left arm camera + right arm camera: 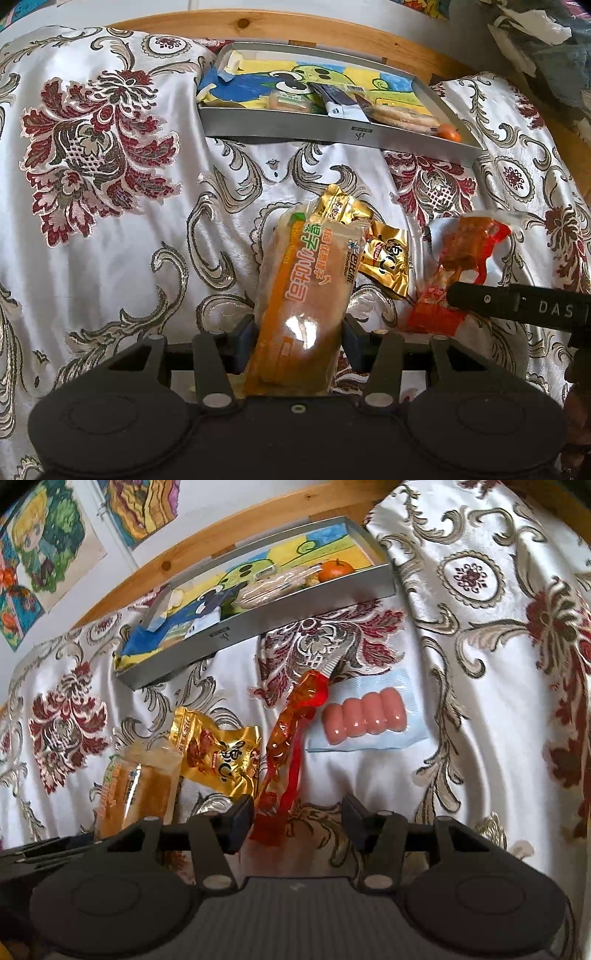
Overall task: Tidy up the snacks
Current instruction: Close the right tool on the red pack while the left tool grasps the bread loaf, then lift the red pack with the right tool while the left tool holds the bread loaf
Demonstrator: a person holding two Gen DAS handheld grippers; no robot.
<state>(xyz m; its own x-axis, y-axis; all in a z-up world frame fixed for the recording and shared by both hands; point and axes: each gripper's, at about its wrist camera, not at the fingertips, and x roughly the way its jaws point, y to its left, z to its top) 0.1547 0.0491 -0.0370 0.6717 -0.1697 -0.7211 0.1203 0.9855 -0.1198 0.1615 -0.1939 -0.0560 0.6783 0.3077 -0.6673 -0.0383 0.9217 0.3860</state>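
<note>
The left gripper's fingers point(245, 341) clamp an orange bread packet point(303, 295) above the floral cloth point(110, 184), while the right gripper's fingers point(242, 814) stand parted around a red-orange wrapper point(291, 738) lying beside a gold packet point(218, 753), a sausage pack point(364, 716) and the grey tray point(258, 624).

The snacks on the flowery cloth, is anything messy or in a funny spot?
A bit messy. The gold packet is crumpled, and the red wrapper lies twisted beside the sausage pack. They are still loose on the cloth, outside the grey tray. Nothing looks spilled or broken.
</note>
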